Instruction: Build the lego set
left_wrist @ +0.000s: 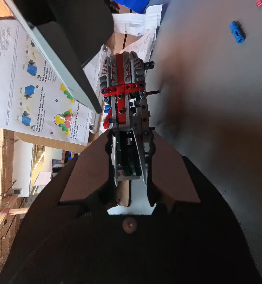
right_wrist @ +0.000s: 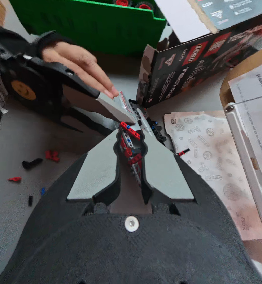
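Note:
A grey and red Lego model (left_wrist: pixel 124 92) is held in the air between both grippers. My left gripper (left_wrist: pixel 130 136) is shut on the model's grey and black end. My right gripper (right_wrist: pixel 130 133) is shut on its red and grey end (right_wrist: pixel 129 147). In the left wrist view one grey finger (left_wrist: pixel 75 76) of the right gripper comes in from the upper left and ends at the model's left side. In the right wrist view a finger (right_wrist: pixel 116 109) of the left gripper lies on the model's far end, with a person's hand (right_wrist: pixel 78 64) over it.
A green bin (right_wrist: pixel 89 27), the Lego box (right_wrist: pixel 188 69) and a printed paper bag (right_wrist: pixel 211 153) lie around on the grey table. Loose black (right_wrist: pixel 32 162) and red (right_wrist: pixel 52 156) pieces lie left. A blue connector (left_wrist: pixel 237 32) lies apart. An instruction sheet (left_wrist: pixel 35 76) stands behind. One gripper's finger ends stand about 5 cm off the other's.

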`<state>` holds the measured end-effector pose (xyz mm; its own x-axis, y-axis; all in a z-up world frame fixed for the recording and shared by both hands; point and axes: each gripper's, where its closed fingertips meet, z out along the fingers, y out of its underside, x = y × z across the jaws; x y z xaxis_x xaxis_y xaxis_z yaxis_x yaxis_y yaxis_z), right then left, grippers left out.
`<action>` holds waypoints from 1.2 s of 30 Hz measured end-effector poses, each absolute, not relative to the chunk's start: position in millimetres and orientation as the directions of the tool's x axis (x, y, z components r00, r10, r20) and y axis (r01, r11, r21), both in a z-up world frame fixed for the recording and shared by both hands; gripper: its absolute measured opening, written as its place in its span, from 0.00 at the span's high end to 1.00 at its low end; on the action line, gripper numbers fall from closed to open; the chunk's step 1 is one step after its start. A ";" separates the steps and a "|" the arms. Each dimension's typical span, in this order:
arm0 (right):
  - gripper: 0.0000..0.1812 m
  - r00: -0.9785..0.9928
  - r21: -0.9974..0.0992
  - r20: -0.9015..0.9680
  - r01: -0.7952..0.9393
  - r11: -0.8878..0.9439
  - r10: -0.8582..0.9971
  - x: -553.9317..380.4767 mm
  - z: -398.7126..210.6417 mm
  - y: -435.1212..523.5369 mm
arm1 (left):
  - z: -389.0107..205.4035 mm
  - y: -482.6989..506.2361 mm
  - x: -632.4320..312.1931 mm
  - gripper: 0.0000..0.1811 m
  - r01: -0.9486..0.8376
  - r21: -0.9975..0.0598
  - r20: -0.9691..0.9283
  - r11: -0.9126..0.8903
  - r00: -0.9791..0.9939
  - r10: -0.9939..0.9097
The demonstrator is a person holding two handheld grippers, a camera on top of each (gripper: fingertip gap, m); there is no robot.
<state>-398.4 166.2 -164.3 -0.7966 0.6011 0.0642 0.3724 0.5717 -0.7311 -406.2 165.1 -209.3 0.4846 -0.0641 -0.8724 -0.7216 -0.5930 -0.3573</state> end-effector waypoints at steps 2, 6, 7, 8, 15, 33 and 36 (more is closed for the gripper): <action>0.86 -0.814 -0.754 0.068 0.337 0.564 0.577 -398.6 -161.0 158.0 | -209.4 164.4 -407.1 0.75 -0.719 -0.362 -0.871 -0.593 0.487 -0.059; 0.87 -0.801 -0.683 0.286 0.215 0.698 0.526 -404.7 -172.2 162.9 | -209.0 164.9 -406.0 0.75 -0.707 -0.370 -0.866 -0.602 0.498 -0.053; 0.88 -0.787 -0.654 0.350 0.183 0.734 0.508 -406.9 -174.9 164.6 | -208.5 164.8 -405.6 0.75 -0.702 -0.384 -0.857 -0.600 0.512 -0.051; 0.88 -0.783 -0.645 0.389 0.144 0.751 0.485 -406.9 -175.5 162.1 | -208.1 164.4 -406.0 0.75 -0.692 -0.397 -0.849 -0.603 0.526 -0.046; 0.97 -0.770 -0.650 0.453 0.060 0.757 0.450 -407.3 -175.4 154.8 | -207.3 163.7 -405.8 0.75 -0.682 -0.413 -0.838 -0.604 0.545 -0.043; 1.00 -0.390 -0.556 0.787 -0.112 0.824 0.478 -427.8 -119.3 173.1 | -208.3 170.4 -396.2 0.75 -0.693 -0.364 -0.860 -0.623 0.506 -0.060; 1.00 -0.438 -0.667 0.689 -0.071 0.741 0.578 -422.8 -103.6 182.8 | -207.2 168.6 -400.7 0.76 -0.680 -0.382 -0.856 -0.626 0.516 -0.038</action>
